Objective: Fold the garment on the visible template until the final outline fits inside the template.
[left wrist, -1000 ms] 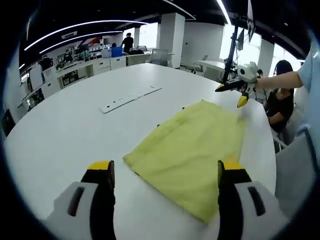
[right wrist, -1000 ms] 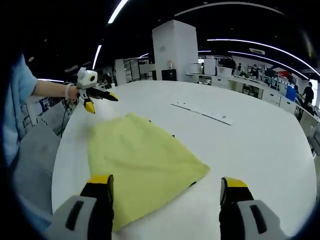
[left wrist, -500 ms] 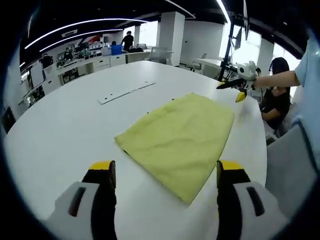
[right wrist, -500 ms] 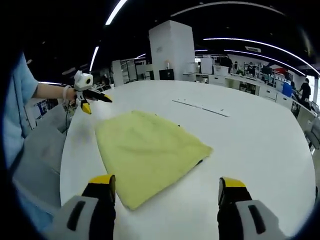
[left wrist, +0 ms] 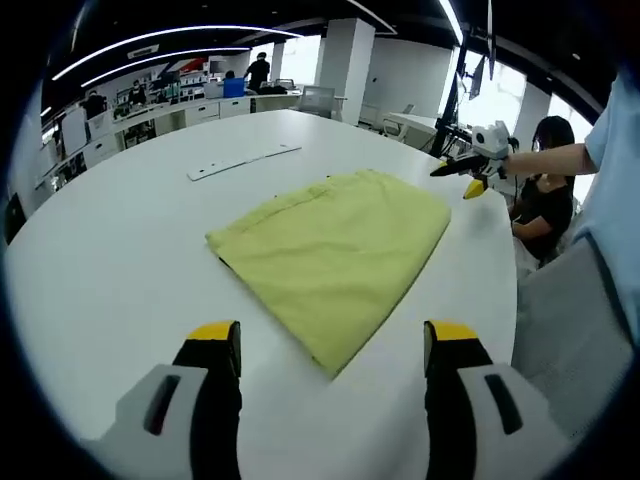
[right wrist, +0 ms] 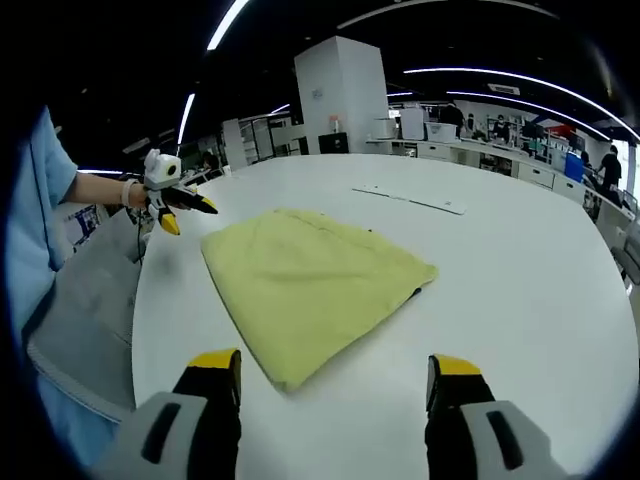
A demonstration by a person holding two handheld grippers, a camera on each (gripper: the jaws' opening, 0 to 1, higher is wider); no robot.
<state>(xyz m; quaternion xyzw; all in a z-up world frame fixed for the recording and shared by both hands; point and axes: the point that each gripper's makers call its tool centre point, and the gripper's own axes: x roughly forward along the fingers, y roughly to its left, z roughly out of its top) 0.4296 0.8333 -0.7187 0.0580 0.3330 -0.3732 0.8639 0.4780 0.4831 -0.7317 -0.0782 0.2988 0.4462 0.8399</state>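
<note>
Ahead of the left tool [left wrist: 331,345], I see the yellow garment [left wrist: 335,250] lying flat and folded on the white desk [left wrist: 110,270], just beyond the fingertips and not touching them. Both jaws of this tool stand apart and hold nothing. A dark edge of the template [left wrist: 224,263] shows under the garment's near-left corner; I cannot tell the rest of its outline. Beyond the garment to the left of the tool axis, a long white strip [left wrist: 243,161] lies on the desk, well apart from the cloth. To the far right of this tool, the right tool [left wrist: 468,172] hovers above the desk edge, past the garment's far corner, held by a person in a light blue sleeve [left wrist: 612,140].

Ahead of the right tool [right wrist: 332,362], I see the same garment [right wrist: 312,285] between and beyond the jaws, which stand apart and empty. A dark sliver of the template [right wrist: 415,293] shows at the garment's right corner. To the far left of this tool, the left tool [right wrist: 175,205] hangs over the desk [right wrist: 520,300] edge. I cannot tell the jaw state of either tool from the opposite view.
</note>
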